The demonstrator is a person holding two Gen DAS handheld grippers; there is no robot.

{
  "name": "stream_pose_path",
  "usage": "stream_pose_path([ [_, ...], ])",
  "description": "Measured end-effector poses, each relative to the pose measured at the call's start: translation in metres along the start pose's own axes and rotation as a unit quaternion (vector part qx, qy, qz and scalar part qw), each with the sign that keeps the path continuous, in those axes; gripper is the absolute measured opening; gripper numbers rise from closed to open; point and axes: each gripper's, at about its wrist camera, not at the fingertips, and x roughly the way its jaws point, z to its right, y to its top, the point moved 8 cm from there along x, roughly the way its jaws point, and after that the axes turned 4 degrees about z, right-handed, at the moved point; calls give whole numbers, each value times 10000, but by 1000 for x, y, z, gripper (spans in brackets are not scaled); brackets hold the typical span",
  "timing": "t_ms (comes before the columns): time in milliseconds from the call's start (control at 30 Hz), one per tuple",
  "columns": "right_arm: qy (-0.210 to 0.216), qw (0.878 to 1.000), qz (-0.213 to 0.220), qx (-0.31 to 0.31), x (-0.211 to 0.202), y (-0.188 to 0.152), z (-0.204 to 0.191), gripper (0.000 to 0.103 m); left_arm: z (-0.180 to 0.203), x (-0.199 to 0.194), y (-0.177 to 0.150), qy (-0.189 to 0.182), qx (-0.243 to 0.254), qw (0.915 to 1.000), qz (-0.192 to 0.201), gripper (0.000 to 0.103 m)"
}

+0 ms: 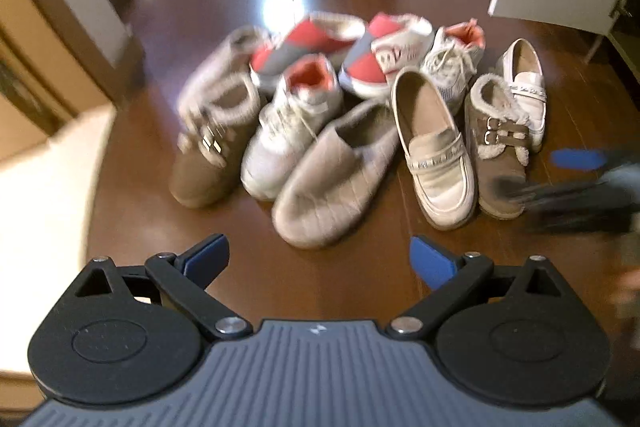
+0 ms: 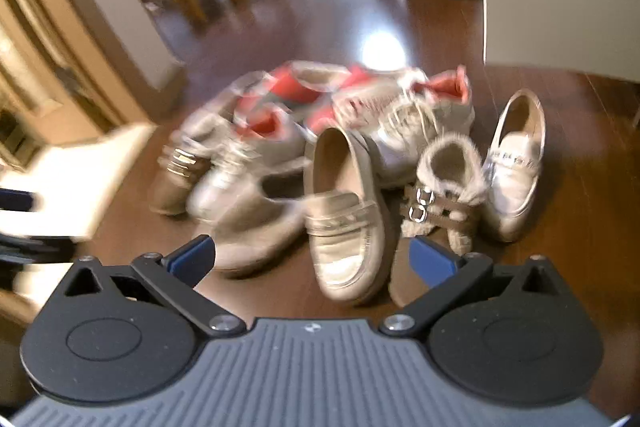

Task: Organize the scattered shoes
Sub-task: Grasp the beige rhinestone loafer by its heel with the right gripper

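Cream loafer (image 2: 344,223) looks light, stiff-walled; its heel rim suits a pinch. Left gripper (image 1: 320,259) and right gripper (image 2: 312,259) gape wide, empty.

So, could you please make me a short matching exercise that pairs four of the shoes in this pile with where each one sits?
Column one:
1. quilted grey slipper
2. cream loafer
3. white loafer
4. tall fur-lined boot

Column two:
A. far right of the pile
B. left edge of the pile
C. front middle, nearest the left gripper
D. just right of the slipper, beside the buckled fur-trimmed shoe

Pairs: 1-C, 2-D, 3-A, 4-B
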Motion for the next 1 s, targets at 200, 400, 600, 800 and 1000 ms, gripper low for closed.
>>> stream_pose_path([
  [200,-764,9936,143,-819,114,-24,-18,102,-16,42,-21,64,-115,9993,-348,99],
  [400,-1617,9738,-145,-1595,182,-25,-13,102,-34,51,-27,294,-77,9984,-486,99],
  [600,-1275,9789,-190,-1587,181,-27,-4,84,-36,53,-29,330,-58,9979,-550,99],
  [800,734,9923,-854,508,109,-40,18,73,-15,41,-21,338,231,9985,-368,99],
  [1000,1685,9417,-1782,2302,33,-136,57,65,34,35,-15,127,618,9973,-372,99],
])
